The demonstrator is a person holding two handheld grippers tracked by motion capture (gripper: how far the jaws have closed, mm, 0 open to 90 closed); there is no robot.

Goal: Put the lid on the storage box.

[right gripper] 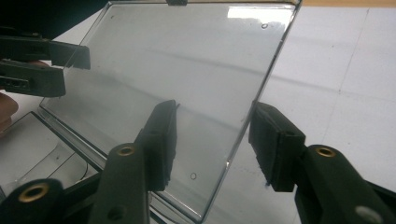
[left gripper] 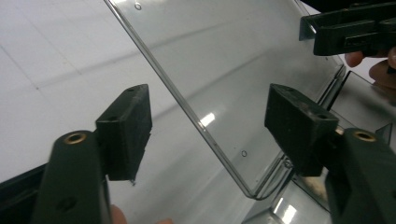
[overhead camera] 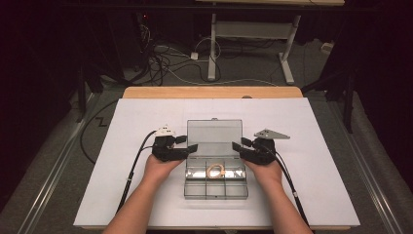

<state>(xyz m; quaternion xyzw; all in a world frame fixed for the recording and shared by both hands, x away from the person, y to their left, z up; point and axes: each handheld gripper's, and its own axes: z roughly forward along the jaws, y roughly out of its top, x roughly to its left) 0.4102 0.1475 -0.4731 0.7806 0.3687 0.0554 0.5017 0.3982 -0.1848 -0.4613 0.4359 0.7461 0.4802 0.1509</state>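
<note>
A: Left tool (overhead camera: 191,144) status?
B: Jaws apart, straddling lid (overhead camera: 215,132) left edge, pads not touching it.
A: Box (overhead camera: 215,181)?
B: Mid-desk (overhead camera: 146,204) on white sheet, lid swung back, ring (overhead camera: 215,170) in a compartment.
A: Right tool (overhead camera: 237,144)?
B: Same w/ right edge, one pad v. close; jaws not clamped.

In the left gripper view we lose the clear lid (left gripper: 224,70) past the top edge. In the high view, the pale coil (overhead camera: 215,170) in the box's tray is too small for us to identify, and the forearms are cut off at the bottom.
</note>
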